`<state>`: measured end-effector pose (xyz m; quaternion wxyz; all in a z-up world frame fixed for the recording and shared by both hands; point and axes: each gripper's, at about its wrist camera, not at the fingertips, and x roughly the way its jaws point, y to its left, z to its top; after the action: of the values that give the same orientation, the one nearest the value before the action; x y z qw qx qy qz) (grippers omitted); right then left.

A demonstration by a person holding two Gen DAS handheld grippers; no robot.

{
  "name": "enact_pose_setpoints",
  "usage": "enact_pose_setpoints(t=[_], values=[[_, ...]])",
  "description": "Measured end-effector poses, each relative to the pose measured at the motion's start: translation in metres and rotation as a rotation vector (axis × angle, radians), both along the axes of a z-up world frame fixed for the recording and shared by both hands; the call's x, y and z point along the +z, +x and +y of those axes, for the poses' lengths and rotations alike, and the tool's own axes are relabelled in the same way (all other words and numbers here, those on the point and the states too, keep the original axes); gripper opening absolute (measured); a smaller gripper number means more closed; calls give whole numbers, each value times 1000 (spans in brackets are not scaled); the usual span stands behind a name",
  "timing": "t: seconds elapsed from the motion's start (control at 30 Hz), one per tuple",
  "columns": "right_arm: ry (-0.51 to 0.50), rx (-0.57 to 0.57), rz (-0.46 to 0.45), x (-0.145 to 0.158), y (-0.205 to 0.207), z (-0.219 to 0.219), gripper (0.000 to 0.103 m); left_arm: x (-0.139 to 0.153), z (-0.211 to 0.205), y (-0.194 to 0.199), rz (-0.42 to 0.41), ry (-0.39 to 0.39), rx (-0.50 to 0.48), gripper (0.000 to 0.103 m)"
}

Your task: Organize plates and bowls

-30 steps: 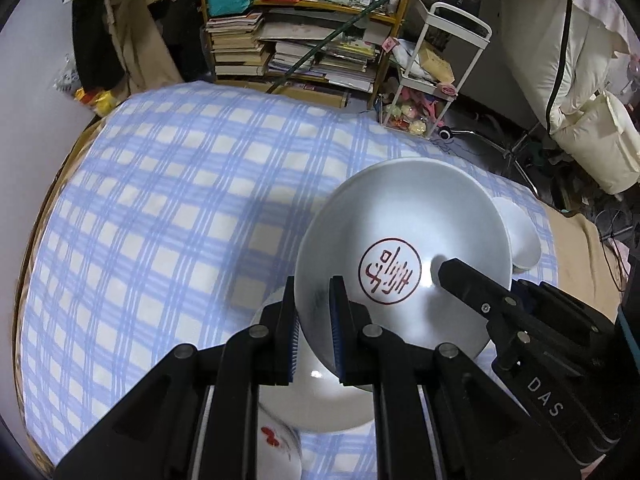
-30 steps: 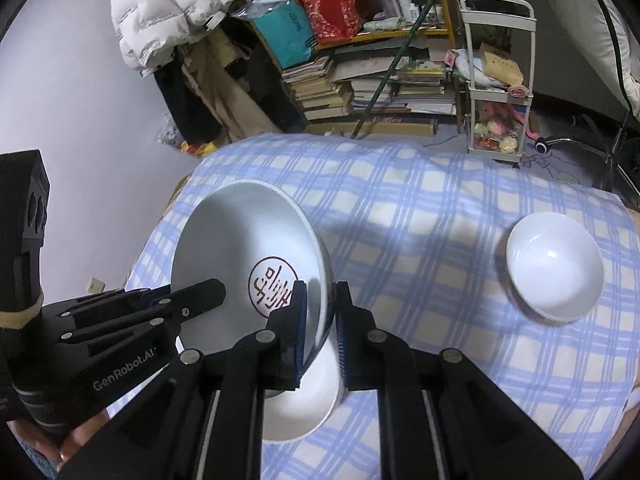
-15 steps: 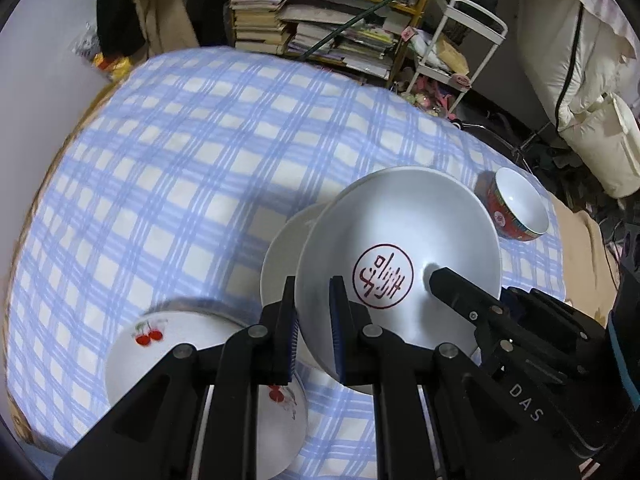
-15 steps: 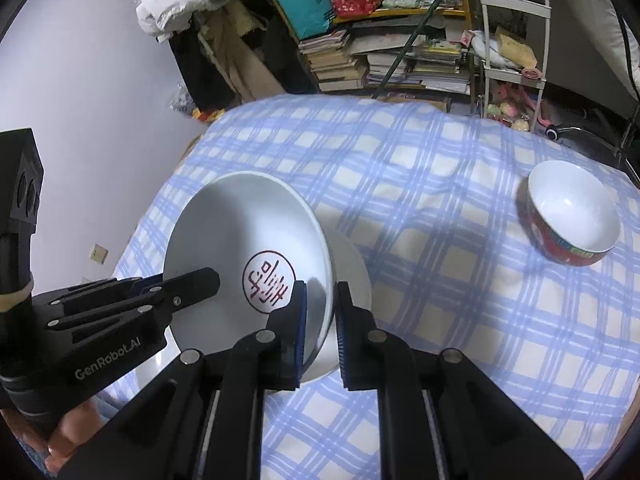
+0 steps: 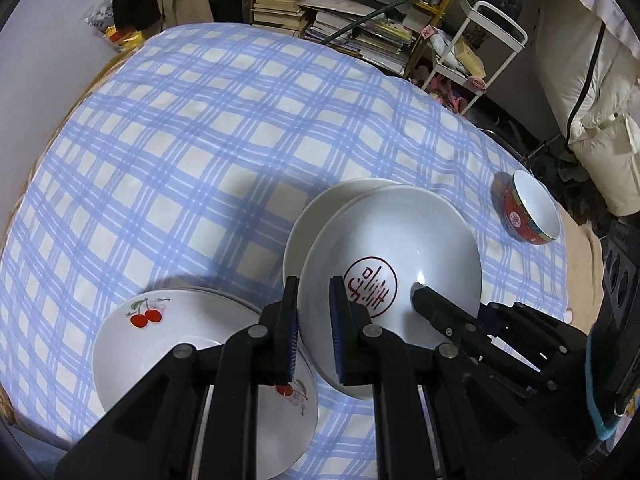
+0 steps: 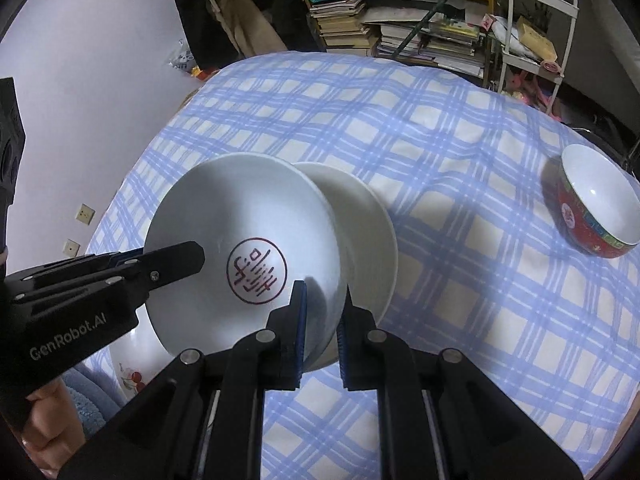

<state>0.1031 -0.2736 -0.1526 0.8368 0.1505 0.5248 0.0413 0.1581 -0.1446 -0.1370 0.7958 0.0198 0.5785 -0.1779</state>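
Observation:
A white plate with a red round seal [image 5: 400, 248] [image 6: 248, 240] is held tilted above the table by both grippers. My left gripper [image 5: 314, 324] is shut on its near-left rim. My right gripper [image 6: 322, 320] is shut on its right rim. A plain white plate [image 5: 320, 208] [image 6: 368, 232] lies on the cloth just under and behind it. A cherry-patterned plate [image 5: 160, 344] lies at the front left, partly hidden by my left gripper. A red bowl with a white inside [image 5: 528, 212] [image 6: 596, 208] stands at the right.
The table wears a blue-and-white checked cloth [image 5: 180, 140] [image 6: 440, 140]. Behind it stand a shelf with stacked books [image 5: 340, 12] and a white trolley [image 5: 476, 52]. A grey wall runs along the left [image 6: 80, 80].
Both grippers have lifted the sealed plate and pulled back from the table. The cherry plate and the red bowl have come into fuller view.

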Motion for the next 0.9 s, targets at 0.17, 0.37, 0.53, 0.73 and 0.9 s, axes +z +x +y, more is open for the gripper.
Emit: enact_pose_setpoints(t=[0.17, 0.37, 0.53, 0.73, 0.9], values=[[-24, 0, -1, -1, 2, 2, 15, -7, 1, 1, 19, -7, 15, 13], [-24, -10, 0, -1, 3, -2, 15, -14, 1, 2, 36, -17, 29, 13], [-29, -10, -4, -1, 3, -3, 15, -15, 1, 0, 24, -8, 31, 13], [-53, -3, -12, -2, 4, 0, 15, -14, -1, 0, 21, 5, 32, 13], [-49, -1, -7, -5, 6, 0, 15, -16, -2, 2, 25, 11, 36, 13]])
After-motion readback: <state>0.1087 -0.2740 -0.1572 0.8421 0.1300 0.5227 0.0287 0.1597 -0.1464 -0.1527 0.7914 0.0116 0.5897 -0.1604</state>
